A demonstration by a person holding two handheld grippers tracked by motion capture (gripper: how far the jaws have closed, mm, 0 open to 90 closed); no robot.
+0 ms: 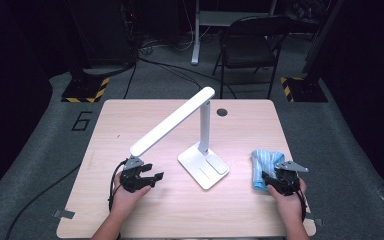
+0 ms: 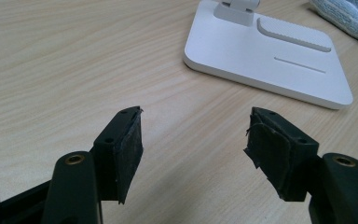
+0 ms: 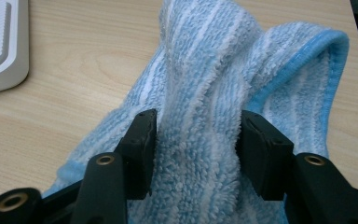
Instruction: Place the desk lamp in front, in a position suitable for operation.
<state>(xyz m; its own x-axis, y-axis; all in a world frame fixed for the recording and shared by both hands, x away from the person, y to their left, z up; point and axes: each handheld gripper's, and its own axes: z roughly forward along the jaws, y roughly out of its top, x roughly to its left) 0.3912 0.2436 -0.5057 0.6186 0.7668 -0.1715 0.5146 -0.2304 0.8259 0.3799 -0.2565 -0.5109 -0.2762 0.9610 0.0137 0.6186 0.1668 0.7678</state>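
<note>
A white desk lamp stands mid-table, its flat base point(image 1: 203, 167) near the front and its long head point(image 1: 172, 121) slanting down to the left. A blue striped cloth point(image 1: 265, 160) lies bunched to the right of the base. My right gripper point(image 1: 270, 181) sits at the cloth's near end. In the right gripper view its jaws point(image 3: 196, 135) pinch a raised fold of the cloth point(image 3: 205, 70), both pads against the pile. My left gripper point(image 1: 152, 177) rests low over the table left of the base, open point(image 2: 196, 140) with nothing between its fingers. It faces the lamp base point(image 2: 270, 51).
The wooden table point(image 1: 130, 115) has bare wood at the left and back, with a round cable hole point(image 1: 222, 112) near its far edge. A black folding chair point(image 1: 250, 45) stands on the floor beyond the table. The lamp head overhangs the left gripper's side.
</note>
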